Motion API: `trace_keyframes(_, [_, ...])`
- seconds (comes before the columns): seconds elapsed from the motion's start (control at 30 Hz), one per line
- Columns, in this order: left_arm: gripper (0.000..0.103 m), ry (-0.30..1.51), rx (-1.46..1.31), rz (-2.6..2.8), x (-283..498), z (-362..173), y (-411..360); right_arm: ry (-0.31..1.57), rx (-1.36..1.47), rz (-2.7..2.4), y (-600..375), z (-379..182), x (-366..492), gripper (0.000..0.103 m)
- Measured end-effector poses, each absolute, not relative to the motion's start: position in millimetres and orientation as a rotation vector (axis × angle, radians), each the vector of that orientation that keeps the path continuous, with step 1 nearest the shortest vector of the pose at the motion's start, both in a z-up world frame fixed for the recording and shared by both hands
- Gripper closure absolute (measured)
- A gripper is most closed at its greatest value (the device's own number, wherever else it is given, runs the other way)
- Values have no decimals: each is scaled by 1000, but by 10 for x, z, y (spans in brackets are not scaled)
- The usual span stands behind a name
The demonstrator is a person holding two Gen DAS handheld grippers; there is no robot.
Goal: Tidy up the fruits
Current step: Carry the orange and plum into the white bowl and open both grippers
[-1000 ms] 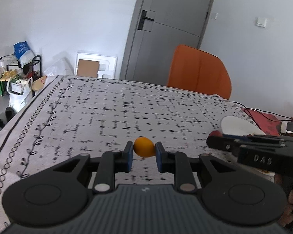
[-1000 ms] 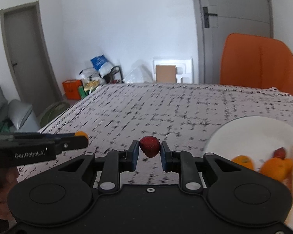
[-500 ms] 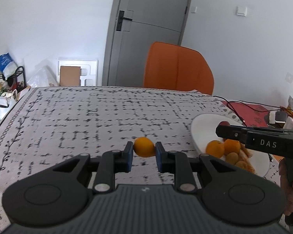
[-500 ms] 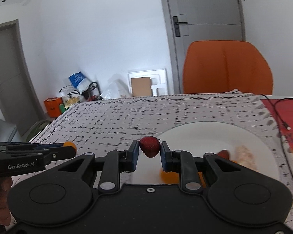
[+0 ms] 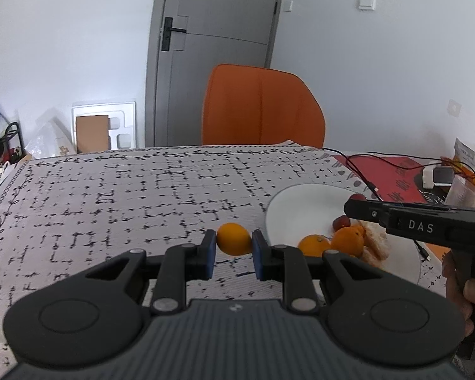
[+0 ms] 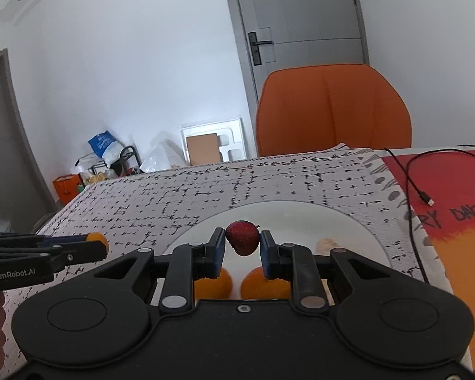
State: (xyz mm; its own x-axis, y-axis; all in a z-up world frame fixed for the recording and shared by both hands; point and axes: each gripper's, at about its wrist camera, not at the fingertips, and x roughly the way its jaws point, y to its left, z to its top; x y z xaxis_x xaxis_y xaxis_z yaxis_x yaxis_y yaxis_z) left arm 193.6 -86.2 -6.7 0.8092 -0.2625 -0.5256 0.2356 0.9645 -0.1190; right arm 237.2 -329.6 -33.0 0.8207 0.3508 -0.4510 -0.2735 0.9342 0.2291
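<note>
A: What lay at the far left of the left wrist view?

B: A cluttered black wire rack stood by the wall, with a white foam packing tray holding a brown cardboard piece leaning next to it. Nearer, the table carried a white cloth printed with a black broken-line pattern.

A: And the left gripper?

B: Its blue-padded jaws were clamped on a small oval orange fruit, held above the cloth just left of the round white plate.

A: What sat on that plate?

B: Two round orange fruits lay touching, a small dark red fruit was just behind them, and a pale lumpy piece was beside them, too blurred to name. The right gripper reached in from the right edge over the plate, with a hand under it.

A: Behind the table?

B: An orange padded chair stood in front of a grey door with a black handle.

A: Now the right wrist view, from the left.

B: The left gripper's black tip showed at the left edge with the orange fruit at its end. In the middle, the right gripper had its jaws pressed tight on a dark red speckled strawberry-like fruit, held over the plate. To the right, a black cable with a plug lay across a red and orange printed mat.
</note>
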Motion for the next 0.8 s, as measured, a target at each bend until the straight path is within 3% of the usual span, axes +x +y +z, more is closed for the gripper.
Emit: trace_keyframes(0.8, [81, 559, 48, -323, 2219, -2, -1489, 465, 314, 296, -3789, -375, 2342, 75])
